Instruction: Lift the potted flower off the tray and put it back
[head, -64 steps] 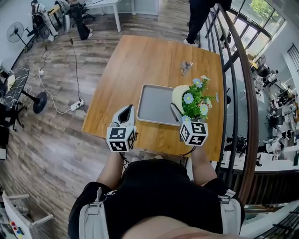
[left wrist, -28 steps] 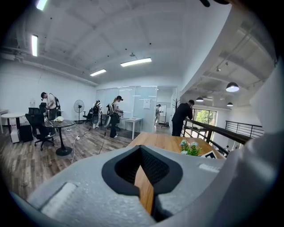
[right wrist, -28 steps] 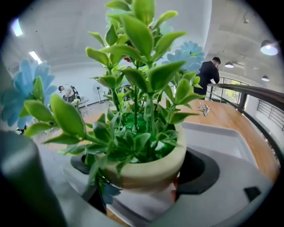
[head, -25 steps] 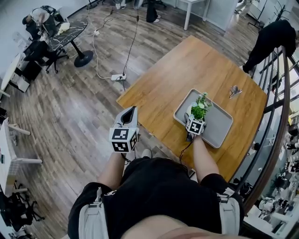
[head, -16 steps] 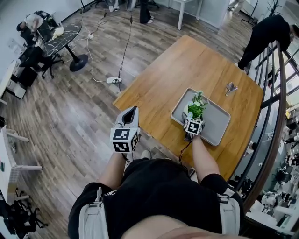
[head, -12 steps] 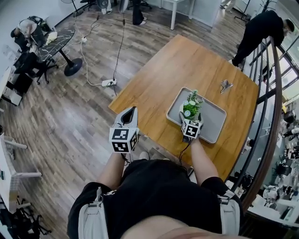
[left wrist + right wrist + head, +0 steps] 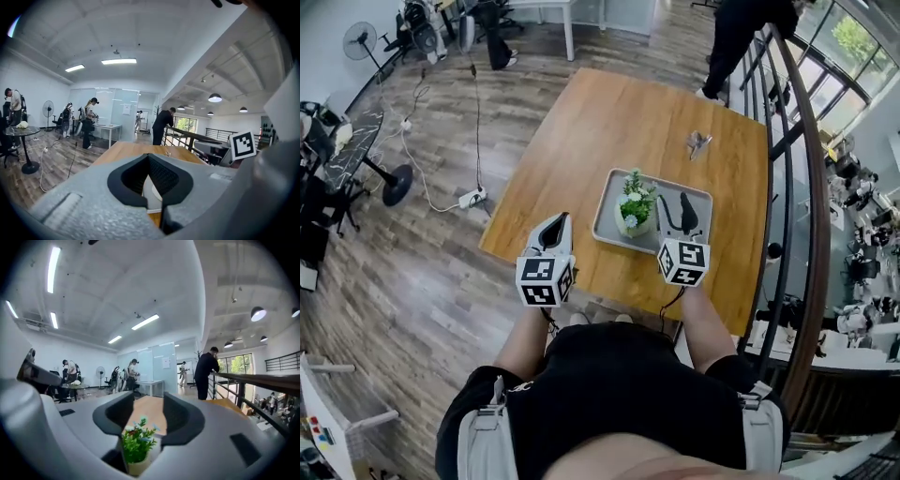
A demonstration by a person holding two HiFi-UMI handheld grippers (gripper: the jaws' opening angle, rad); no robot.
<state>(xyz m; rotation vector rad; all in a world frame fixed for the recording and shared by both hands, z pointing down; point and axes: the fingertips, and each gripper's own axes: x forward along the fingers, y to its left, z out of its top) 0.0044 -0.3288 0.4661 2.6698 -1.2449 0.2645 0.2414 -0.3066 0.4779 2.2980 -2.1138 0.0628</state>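
Note:
The potted flower, green leaves with pale blooms in a cream pot, stands upright on the left part of the grey tray on the wooden table. My right gripper hovers over the tray just right of the pot. Its jaws are closing with nothing pressed between them. In the right gripper view the potted flower shows low beyond the right gripper, apart from the pads. My left gripper hangs over the table's near edge, left of the tray. The left gripper has its tips together and holds nothing.
A small metal object lies on the table beyond the tray. A dark railing runs close along the table's right side, and a person stands at its far end. Wood floor with cables lies to the left.
My right gripper has let go of the pot, risen and drawn off to its right, its jaws narrower. The pot stays on the tray. The left gripper has shifted over the table's edge.

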